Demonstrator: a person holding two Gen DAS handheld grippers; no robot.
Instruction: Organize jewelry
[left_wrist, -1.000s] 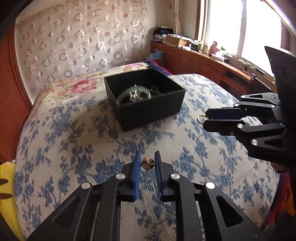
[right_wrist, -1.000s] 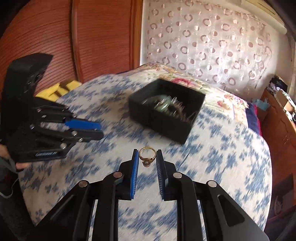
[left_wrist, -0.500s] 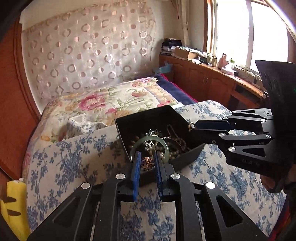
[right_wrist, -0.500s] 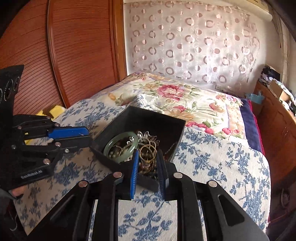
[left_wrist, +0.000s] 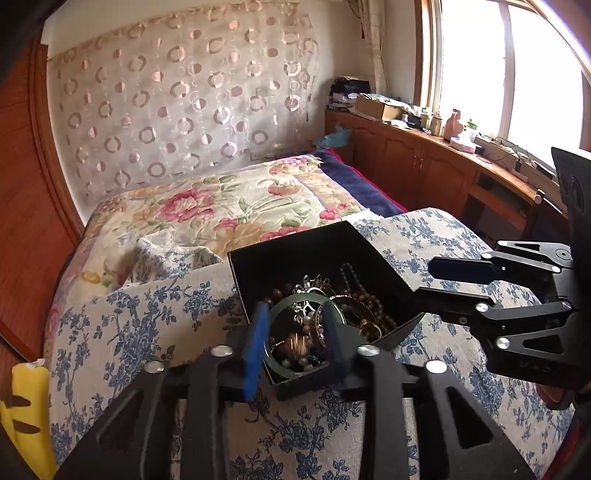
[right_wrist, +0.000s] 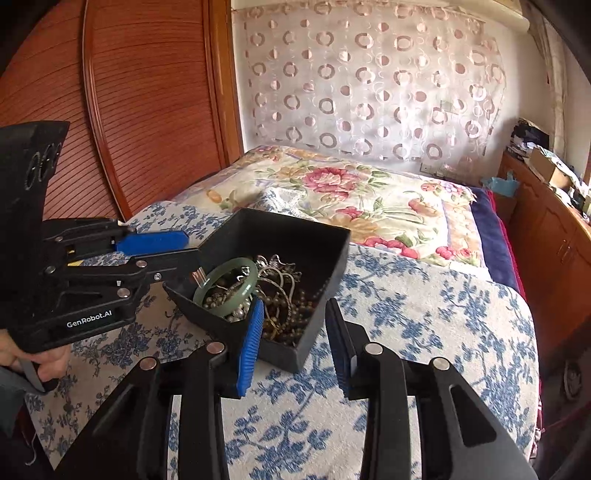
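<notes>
A black open box (left_wrist: 373, 254) (right_wrist: 328, 266) sits on the blue-flowered bedspread (left_wrist: 155, 325). It holds a green jade bangle (left_wrist: 280, 306) (right_wrist: 225, 277) and a tangle of chains and bead strings (left_wrist: 362, 306) (right_wrist: 284, 295). My left gripper (left_wrist: 295, 325) is open and empty, its fingers over the box's near corner; a blurred brown piece (left_wrist: 295, 341) lies in the box between them. My right gripper (right_wrist: 295, 325) is open and empty over the box's near side. Each gripper shows in the other's view (left_wrist: 465, 288) (right_wrist: 155, 251).
A floral quilt (left_wrist: 236, 206) lies beyond the box. A wooden headboard (right_wrist: 147, 103) stands at the left, a patterned curtain (left_wrist: 177, 110) at the back. A wooden cabinet with clutter (left_wrist: 436, 155) runs under the window on the right. A yellow object (left_wrist: 26, 406) lies at the bed's left edge.
Both grippers moved from over the bedspread to above the box and opened. The brown flower-shaped piece left the left gripper and the gold ring left the right gripper, into the box.
</notes>
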